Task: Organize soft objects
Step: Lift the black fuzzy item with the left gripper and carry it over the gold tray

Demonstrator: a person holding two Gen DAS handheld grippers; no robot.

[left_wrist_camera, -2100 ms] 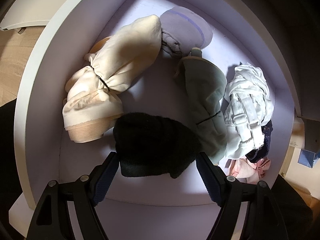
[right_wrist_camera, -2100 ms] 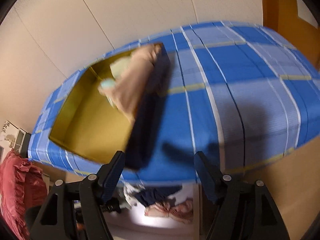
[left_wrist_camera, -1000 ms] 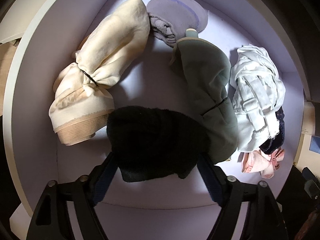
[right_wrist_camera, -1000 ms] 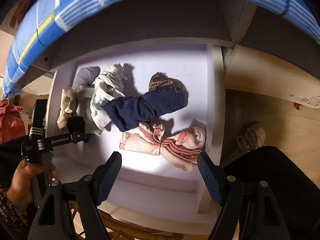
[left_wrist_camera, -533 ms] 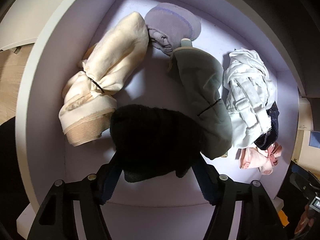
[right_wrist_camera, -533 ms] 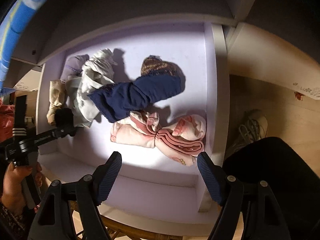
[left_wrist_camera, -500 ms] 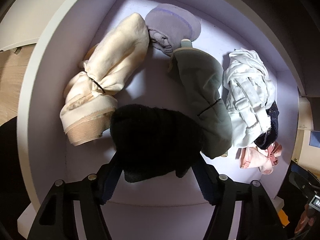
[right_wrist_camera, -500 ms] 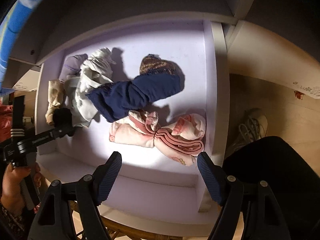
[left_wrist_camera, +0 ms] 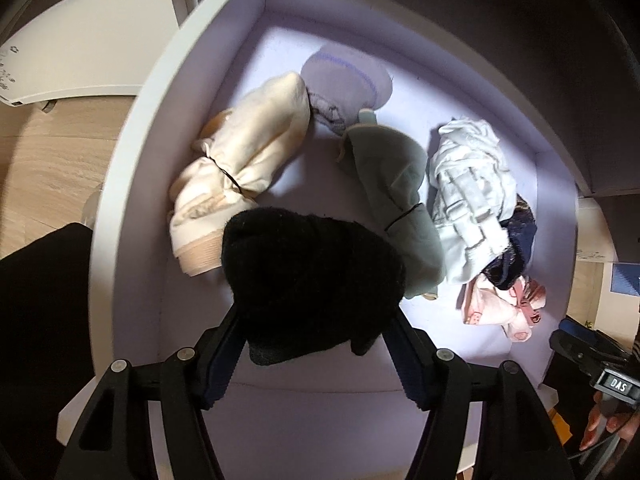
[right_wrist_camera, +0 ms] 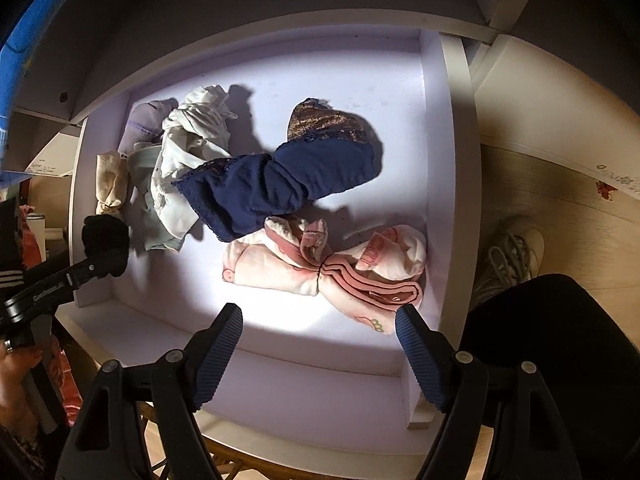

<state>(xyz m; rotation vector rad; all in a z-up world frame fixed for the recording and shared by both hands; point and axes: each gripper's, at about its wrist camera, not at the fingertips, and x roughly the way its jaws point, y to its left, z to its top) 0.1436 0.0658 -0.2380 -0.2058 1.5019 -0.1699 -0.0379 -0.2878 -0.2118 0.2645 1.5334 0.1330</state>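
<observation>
The left gripper had just squeezed shut on the black bundle, and its pads pinched the soft cloth from both sides. It held the bundle over the near left part of the white drawer, probably to carry it somewhere tidier. The cream bundle and green bundle lay behind it. The right gripper hung with its fingers apart and empty, near the pink bundle, likely its next pick.
</observation>
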